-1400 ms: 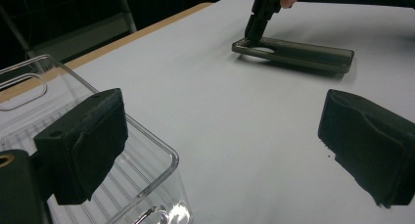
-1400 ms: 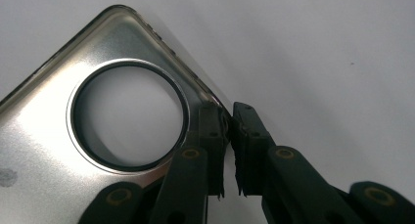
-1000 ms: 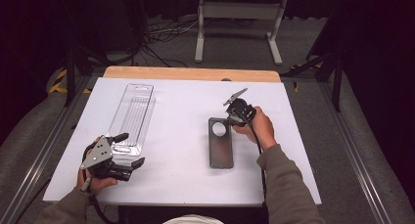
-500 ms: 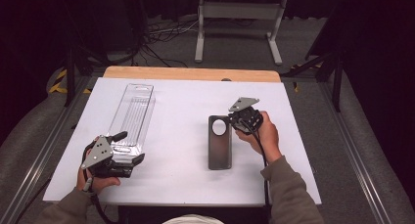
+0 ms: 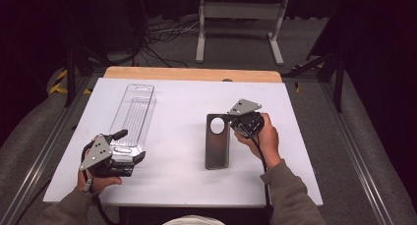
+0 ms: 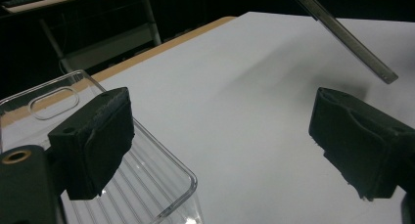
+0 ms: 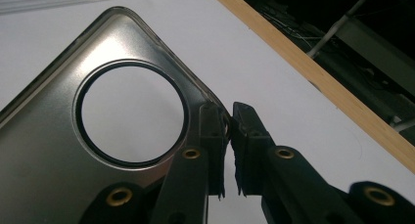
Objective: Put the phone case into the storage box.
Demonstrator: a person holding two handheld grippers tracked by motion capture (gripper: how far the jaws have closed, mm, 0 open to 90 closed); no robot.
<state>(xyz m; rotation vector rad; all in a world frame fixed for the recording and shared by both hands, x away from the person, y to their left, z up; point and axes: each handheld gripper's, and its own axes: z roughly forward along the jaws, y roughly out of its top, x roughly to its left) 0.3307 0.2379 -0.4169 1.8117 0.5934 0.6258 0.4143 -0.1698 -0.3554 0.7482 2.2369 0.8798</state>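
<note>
A dark grey phone case [image 5: 217, 149] with a round hole lies lengthwise right of the table's middle. My right gripper [image 5: 235, 121] is shut on its far right corner, and the jaws pinch the rim [image 7: 215, 109] of the phone case [image 7: 44, 150] beside the hole. In the left gripper view the phone case's edge [image 6: 342, 35] hangs tilted above the table. A clear plastic case [image 5: 132, 118] lies at the left. My left gripper [image 5: 130, 145] stands open at its near end. Its jaws have just been closing slightly, and one jaw sits over the clear plastic case's corner [image 6: 147, 185] without pressing it.
The white table [image 5: 177, 107] has a wooden strip [image 5: 192, 73] along its far edge. Beyond it a metal stand [image 5: 238, 11] and cables lie on the floor. Rails run along both sides of the table.
My right gripper has moved a little nearer and up, drawing the dark case's far end with it. The left hand has stayed in place.
</note>
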